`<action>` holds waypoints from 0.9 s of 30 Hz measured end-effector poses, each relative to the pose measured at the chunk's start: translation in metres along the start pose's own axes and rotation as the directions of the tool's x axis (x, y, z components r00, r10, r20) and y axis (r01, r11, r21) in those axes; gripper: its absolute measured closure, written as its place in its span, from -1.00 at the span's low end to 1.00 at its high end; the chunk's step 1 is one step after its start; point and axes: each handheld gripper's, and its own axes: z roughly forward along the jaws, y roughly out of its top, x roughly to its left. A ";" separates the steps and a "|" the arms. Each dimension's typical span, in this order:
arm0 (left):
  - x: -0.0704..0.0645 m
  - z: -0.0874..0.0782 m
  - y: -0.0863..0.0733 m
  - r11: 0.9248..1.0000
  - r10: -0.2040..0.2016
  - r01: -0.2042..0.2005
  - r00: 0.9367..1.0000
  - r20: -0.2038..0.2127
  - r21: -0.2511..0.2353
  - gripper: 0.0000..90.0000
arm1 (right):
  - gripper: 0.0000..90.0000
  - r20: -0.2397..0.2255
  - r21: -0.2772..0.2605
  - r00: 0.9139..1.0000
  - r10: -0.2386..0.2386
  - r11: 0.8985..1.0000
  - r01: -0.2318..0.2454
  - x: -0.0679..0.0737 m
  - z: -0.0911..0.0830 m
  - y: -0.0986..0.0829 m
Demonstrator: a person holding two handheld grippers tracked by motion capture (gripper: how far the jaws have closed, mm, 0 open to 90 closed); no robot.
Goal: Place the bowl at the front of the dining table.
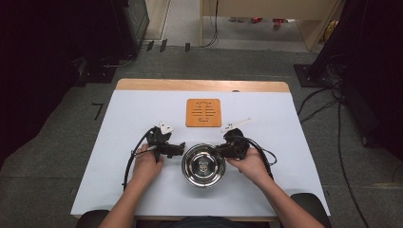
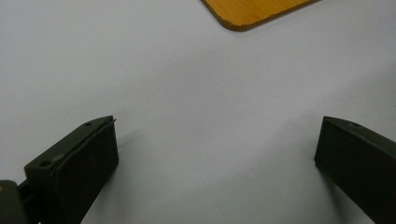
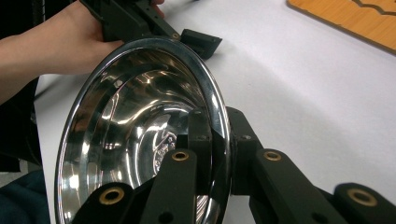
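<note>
a white table [image 1: 123,123] fills mid-frame, steel bowl [image 1: 204,165] at lower centre below an orange board [image 1: 203,112]. right gripper [image 3: 219,135] pinches the bowl's rim; left gripper [image 2: 217,154] gapes wide, empty.

counter [image 1: 142,190]: white top, wooden strip along far edge | floor [image 1: 57,142]: grey carpet, black tape marks beyond the counter | left: dark equipment rack [image 1: 128,23] | right: black stand, black cables [image 1: 342,123] trailing across floor | far: light wooden furniture [image 1: 266,14], pale floor beneath | light: even, dim at both sides
</note>
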 end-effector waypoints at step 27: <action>0.000 0.000 0.000 1.000 0.001 -0.001 1.000 0.000 0.001 -1.00 | 0.85 0.052 -0.039 0.998 0.030 0.999 -0.028 -0.011 -0.010 0.002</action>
